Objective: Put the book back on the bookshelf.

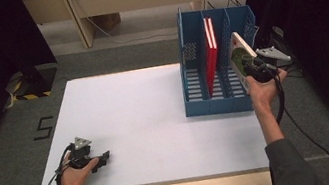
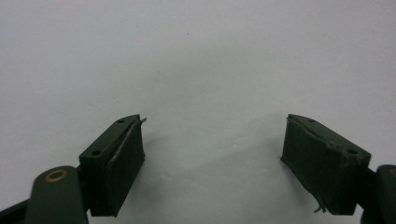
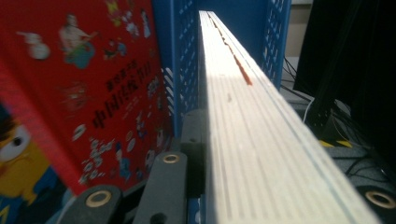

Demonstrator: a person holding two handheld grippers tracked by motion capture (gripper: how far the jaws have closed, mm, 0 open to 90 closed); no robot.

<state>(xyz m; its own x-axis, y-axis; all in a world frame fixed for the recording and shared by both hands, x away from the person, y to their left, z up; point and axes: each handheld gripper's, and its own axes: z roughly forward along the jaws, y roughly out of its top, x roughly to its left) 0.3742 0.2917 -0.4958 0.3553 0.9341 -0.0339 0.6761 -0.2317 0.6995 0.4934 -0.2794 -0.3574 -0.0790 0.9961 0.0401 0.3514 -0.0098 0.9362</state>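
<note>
The right gripper point(image 1: 253, 70) clamped a book point(image 1: 239, 53), tilted in the rack's point(image 1: 215, 104) rightmost slot, beside a red book point(image 1: 210, 52). The left gripper point(image 2: 212, 154) rested open on the table point(image 1: 147, 120), far from the rack.

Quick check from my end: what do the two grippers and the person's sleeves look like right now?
Both grippers are black. The left gripper carries a grey three-cornered plate, as does the right gripper, which trails a black cable. Jaws are dark ribbed blocks with brass-coloured rivets. Sleeves are dark grey.

Dark grey sleeves, black left hand-held gripper point(image 1: 105, 157) with grey three-cornered plate, black ribbed pads point(image 2: 122, 161), brass-ringed screws, trailing black cables
</note>
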